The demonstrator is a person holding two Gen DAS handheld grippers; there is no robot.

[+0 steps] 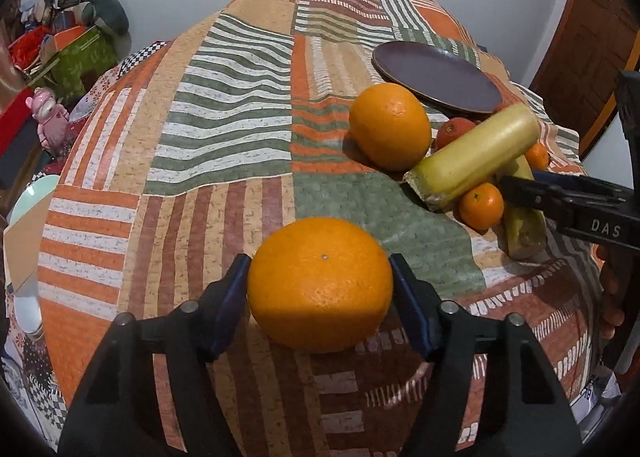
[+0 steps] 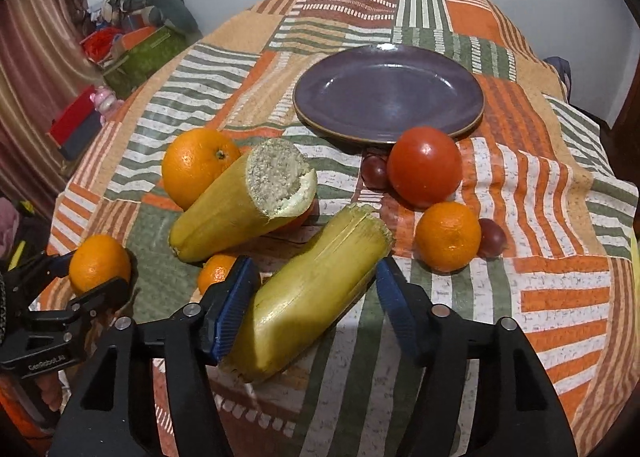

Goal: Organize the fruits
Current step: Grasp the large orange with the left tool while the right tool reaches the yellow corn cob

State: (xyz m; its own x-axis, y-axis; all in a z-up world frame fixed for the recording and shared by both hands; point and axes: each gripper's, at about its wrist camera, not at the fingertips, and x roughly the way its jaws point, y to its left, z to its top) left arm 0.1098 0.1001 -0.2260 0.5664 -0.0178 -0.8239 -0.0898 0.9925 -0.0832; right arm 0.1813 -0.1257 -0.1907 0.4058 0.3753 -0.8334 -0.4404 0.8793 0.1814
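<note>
In the left wrist view my left gripper (image 1: 319,295) is shut on a large orange (image 1: 320,283), its blue pads touching both sides. It shows in the right wrist view too, left gripper (image 2: 96,277) around that orange (image 2: 99,263). My right gripper (image 2: 314,297) is open around a yellow cane piece (image 2: 312,293) lying on the cloth; the pads stand beside it. A second cane piece (image 2: 240,203) leans on another orange (image 2: 198,165). A purple plate (image 2: 388,93) lies behind, empty. A red tomato (image 2: 424,165), a mandarin (image 2: 448,237) and two grapes (image 2: 492,237) lie near it.
A patchwork striped cloth (image 1: 224,129) covers the table. A small mandarin (image 2: 216,271) lies by my right gripper's left pad. Boxes and clutter (image 2: 136,45) stand beyond the table's far left. A wooden door (image 1: 576,57) is at the right.
</note>
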